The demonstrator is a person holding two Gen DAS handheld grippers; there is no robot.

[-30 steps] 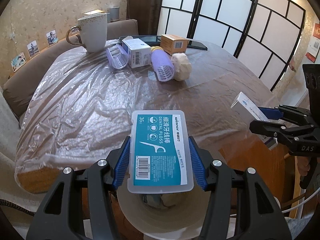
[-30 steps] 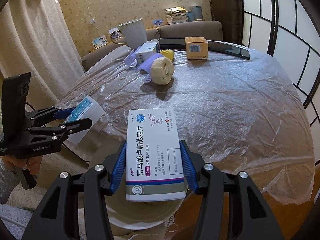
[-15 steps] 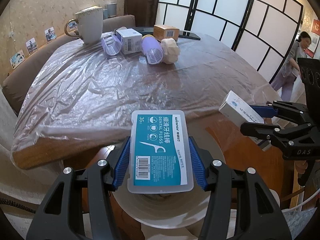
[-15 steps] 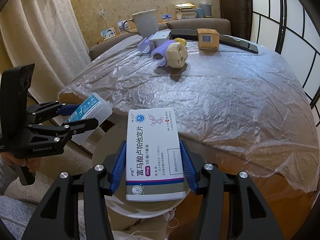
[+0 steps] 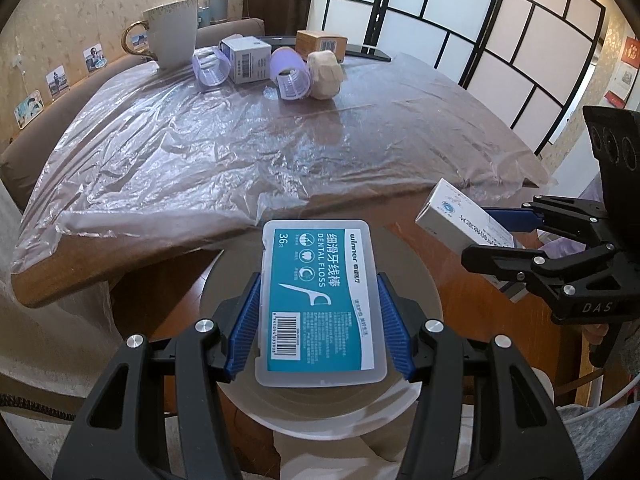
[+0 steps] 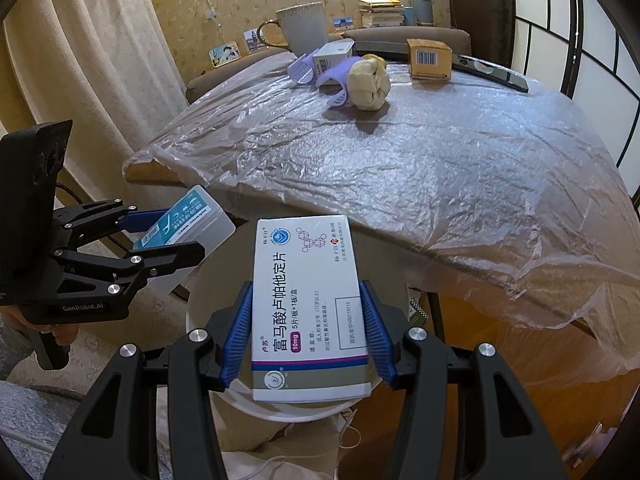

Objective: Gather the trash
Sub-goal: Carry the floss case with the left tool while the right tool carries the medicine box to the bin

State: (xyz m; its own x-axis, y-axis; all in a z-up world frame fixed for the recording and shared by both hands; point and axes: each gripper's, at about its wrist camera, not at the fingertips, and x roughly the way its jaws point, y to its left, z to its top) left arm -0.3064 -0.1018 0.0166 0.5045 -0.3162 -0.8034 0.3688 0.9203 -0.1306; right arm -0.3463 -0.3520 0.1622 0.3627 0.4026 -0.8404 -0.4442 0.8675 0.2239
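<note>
My left gripper (image 5: 320, 320) is shut on a clear dental floss box (image 5: 320, 304) with a teal label and holds it over the open round white trash bin (image 5: 424, 288). My right gripper (image 6: 307, 322) is shut on a white medicine box (image 6: 306, 304) and holds it over the same bin (image 6: 200, 304). Each gripper shows in the other's view: the right one (image 5: 500, 232) with its box (image 5: 460, 220), the left one (image 6: 176, 232) with the floss box (image 6: 188, 220). Both are off the table's near edge.
The plastic-covered table (image 5: 224, 148) holds a mug (image 5: 172, 32), two purple hair rollers (image 5: 290, 76), a white box (image 5: 246, 58), a brown box (image 5: 322, 44), a crumpled beige wad (image 5: 326, 76). A sofa and folding screen stand behind; a curtain (image 6: 80, 60) hangs left.
Both grippers have drawn back from the table with their boxes and now hang over the bin, which fills more of each view. Their grips are unchanged.
</note>
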